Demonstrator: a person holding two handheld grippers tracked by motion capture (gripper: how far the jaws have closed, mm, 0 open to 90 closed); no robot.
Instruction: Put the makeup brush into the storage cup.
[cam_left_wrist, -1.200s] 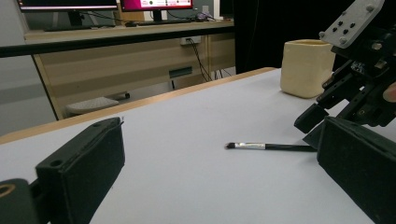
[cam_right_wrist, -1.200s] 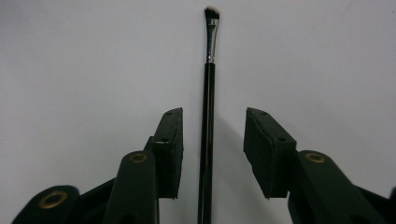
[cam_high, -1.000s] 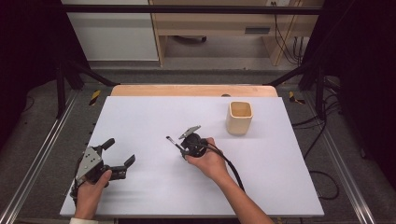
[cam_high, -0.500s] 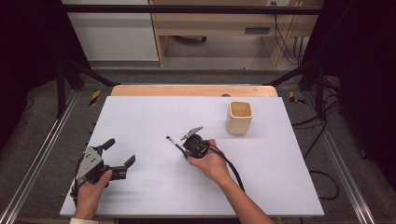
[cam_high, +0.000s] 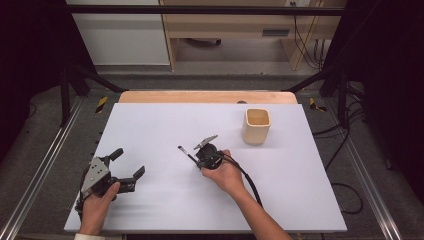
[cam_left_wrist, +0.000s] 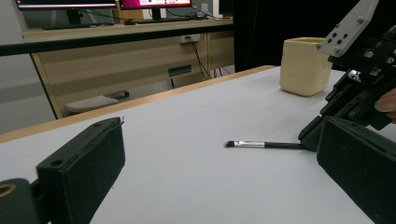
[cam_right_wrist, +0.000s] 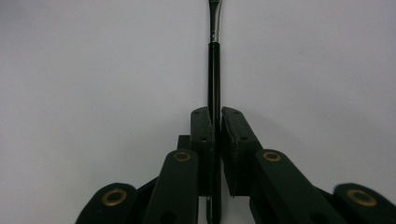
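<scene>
White table (cam_high: 150, 125) bears brush (cam_right_wrist: 214, 70) (clamped lengthwise) in right gripper (cam_right_wrist: 215, 116).

White worktop with a cup and a brush

The worktop (cam_high: 150, 125), covered in a white sheet with a wooden strip showing at its far edge, is being used to carry a cream square cup (cam_high: 257, 125) standing upright near the far right, and a thin black brush (cam_high: 187, 154) lying flat near the middle.

The brush (cam_right_wrist: 214, 84) has a glossy black handle and shiny metal ferrule; the table (cam_high: 165, 130) is matt white, the cup (cam_high: 257, 126) matt cream.
</scene>
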